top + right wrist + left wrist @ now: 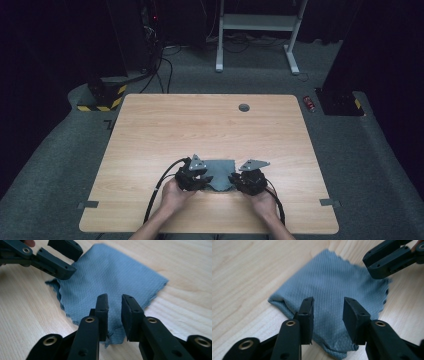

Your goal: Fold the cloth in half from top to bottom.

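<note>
- Nearest to us in the high view, two hands come from the bottom edge, and each one holds a gripper on the near part of the wooden table [150,130]
- Our left gripper [328,315] has its jaws clearly apart and holds nothing; they stand over the near corner of the blue-grey cloth [332,287]
- Our right gripper [115,315] has its jaws closer together, but a narrow gap stays between them, with the cloth [110,272] under them and not pinched
- The cloth [220,171] lies flat on the table between the two grippers, one at each of its sides
- Farther away, the table has a small round hole [243,107] near its far edge
</note>
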Demonstrator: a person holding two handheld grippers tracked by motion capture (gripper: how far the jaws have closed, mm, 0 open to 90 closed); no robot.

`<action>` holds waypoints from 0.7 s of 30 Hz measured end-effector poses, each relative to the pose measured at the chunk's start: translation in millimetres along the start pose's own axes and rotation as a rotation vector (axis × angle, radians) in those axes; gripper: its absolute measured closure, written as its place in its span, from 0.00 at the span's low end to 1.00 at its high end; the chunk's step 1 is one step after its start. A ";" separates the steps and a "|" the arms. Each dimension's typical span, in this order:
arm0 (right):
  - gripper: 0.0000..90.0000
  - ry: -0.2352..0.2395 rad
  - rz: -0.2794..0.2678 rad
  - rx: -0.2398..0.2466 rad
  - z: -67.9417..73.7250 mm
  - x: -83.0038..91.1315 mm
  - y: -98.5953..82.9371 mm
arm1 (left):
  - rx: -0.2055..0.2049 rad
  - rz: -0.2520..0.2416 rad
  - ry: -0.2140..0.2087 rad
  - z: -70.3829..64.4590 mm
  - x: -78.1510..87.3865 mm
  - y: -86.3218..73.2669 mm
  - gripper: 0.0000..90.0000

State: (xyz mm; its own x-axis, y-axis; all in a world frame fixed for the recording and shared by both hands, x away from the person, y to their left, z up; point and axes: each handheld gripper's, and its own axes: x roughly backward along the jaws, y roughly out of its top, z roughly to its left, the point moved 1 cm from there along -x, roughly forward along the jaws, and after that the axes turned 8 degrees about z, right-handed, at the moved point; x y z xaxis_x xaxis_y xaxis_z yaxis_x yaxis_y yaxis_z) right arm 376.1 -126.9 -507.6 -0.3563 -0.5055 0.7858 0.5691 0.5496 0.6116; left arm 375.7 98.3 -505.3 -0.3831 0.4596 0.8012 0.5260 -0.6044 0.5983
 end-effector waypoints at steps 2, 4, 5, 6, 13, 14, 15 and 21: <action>0.81 -0.005 0.021 0.024 5.0 -4.3 -5.7 | -0.004 0.016 0.002 -2.5 -3.0 -7.8 0.65; 0.79 -0.014 0.034 0.041 7.4 -5.2 -9.8 | -0.002 0.016 0.002 -2.9 -2.9 -10.4 0.64; 0.79 -0.014 0.034 0.041 7.4 -5.2 -9.8 | -0.001 0.017 0.005 -3.3 -2.1 -12.8 0.64; 0.78 -0.021 0.039 0.048 8.5 -5.3 -12.1 | -0.004 0.018 0.011 -3.7 -0.7 -15.6 0.64; 0.77 -0.046 0.030 0.066 11.3 -5.2 -20.7 | 0.019 0.019 0.022 2.6 8.6 -27.7 0.61; 0.77 -0.050 0.031 0.073 11.9 -5.5 -20.3 | 0.035 0.010 0.033 6.3 10.8 -26.8 0.61; 0.77 -0.050 0.031 0.073 11.9 -5.5 -20.3 | 0.046 0.006 0.043 8.6 11.9 -25.5 0.61; 0.78 -0.053 0.031 0.077 12.6 -5.5 -20.4 | 0.092 -0.020 0.085 23.8 3.4 1.5 0.61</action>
State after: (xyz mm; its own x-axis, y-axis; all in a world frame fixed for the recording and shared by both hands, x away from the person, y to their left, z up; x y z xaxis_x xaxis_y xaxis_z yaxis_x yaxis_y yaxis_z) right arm 357.1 -127.0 -523.3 -0.3795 -0.4529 0.8068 0.5227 0.6146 0.5908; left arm 393.2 114.5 -501.9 -0.4554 0.4121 0.7892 0.5831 -0.5318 0.6141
